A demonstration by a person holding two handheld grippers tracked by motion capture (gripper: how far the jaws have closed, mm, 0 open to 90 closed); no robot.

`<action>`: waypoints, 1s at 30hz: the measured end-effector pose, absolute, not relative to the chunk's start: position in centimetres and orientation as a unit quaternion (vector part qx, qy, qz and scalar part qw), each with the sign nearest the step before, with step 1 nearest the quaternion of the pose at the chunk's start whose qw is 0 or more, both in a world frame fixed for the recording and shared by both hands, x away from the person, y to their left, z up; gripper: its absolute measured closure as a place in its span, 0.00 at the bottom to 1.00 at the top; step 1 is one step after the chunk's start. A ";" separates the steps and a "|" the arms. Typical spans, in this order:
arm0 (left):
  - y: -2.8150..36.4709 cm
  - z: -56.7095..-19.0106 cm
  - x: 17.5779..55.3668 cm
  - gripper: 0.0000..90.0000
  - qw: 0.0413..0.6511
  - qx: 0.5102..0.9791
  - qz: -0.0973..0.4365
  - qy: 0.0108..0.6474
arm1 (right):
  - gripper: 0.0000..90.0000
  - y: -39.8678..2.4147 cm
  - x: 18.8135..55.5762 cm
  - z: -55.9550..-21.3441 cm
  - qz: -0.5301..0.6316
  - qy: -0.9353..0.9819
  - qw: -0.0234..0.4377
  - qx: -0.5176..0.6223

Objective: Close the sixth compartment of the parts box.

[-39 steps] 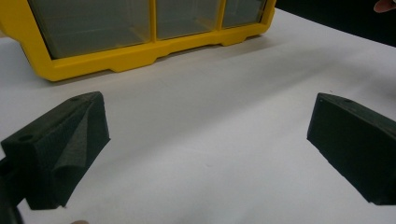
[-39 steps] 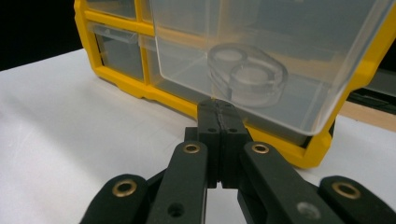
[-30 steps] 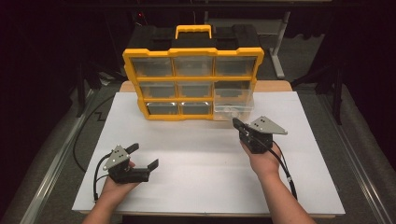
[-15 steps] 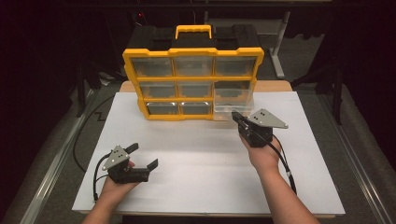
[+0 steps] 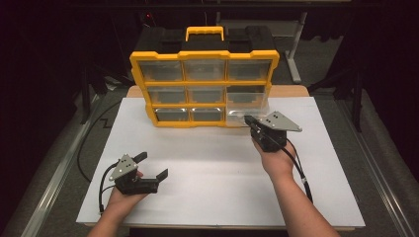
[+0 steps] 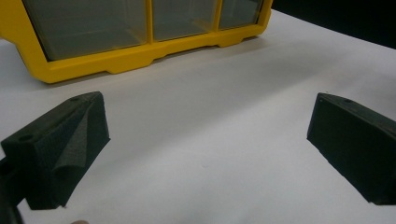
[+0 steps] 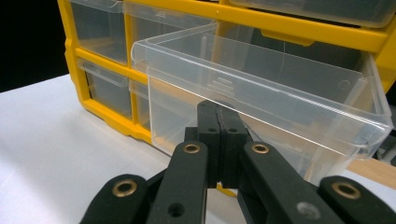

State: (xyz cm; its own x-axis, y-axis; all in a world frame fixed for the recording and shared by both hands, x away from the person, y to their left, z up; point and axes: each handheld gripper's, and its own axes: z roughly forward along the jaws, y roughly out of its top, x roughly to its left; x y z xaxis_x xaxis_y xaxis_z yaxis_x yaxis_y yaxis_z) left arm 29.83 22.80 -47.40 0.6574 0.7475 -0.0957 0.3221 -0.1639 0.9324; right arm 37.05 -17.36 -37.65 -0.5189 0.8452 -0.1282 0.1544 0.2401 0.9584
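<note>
High view: clear drawer half out of yellow organizer, lower right bay. Right gripper jaws pressed together at drawer front, whether lip is pinched unclear. Left gripper wide, empty, well apart from organizer.

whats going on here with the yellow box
A person works a gripper in each hand at a white-topped table. The right gripper is shut, its tips at the front of a clear drawer pulled partway out of the yellow organizer. The left gripper sits open near the table's front, holding nothing.
</note>
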 end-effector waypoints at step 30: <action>22.8 -47.3 29.7 0.00 0.540 0.733 0.202 0.362 | 1.00 -17.5 39.2 -37.2 0.490 0.706 0.357 0.366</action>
State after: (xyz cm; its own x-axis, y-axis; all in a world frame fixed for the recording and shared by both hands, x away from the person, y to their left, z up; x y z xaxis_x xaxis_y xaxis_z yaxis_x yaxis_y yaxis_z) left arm 29.72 22.80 -47.34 0.6571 0.7478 -0.0949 0.3126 -0.1557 0.9370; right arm 39.18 -17.52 -37.20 -0.4768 0.8668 -0.1458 0.1659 0.2516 0.9535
